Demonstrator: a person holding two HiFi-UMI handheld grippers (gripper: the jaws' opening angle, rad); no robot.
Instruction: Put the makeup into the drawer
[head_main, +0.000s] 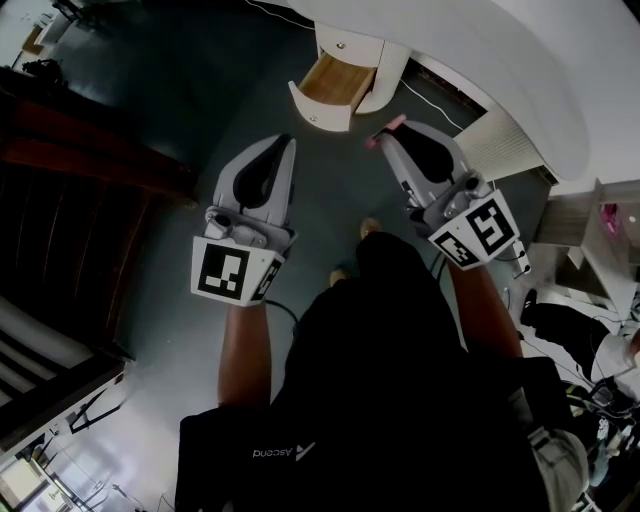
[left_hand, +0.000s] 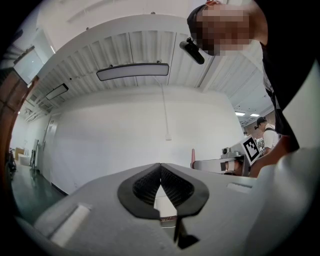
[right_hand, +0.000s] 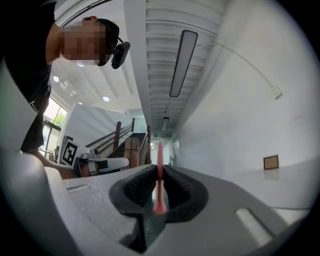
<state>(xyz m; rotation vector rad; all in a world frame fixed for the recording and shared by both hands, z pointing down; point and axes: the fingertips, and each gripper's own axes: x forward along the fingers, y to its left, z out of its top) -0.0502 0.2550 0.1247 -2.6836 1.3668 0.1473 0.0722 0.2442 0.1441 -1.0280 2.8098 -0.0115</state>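
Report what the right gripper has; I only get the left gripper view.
Observer: The right gripper is shut on a thin pink makeup stick.
Operator: Give me the drawer's state.
Observer: The head view shows the drawer pulled open, wooden inside showing.
Operator: Place it against the grippers.
Observer: It lies ahead of both, apart from the left gripper and the stick's tip.

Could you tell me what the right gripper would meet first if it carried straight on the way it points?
Probably the open drawer: the right gripper, shut on the pink makeup stick, points at it, though depth is unclear.
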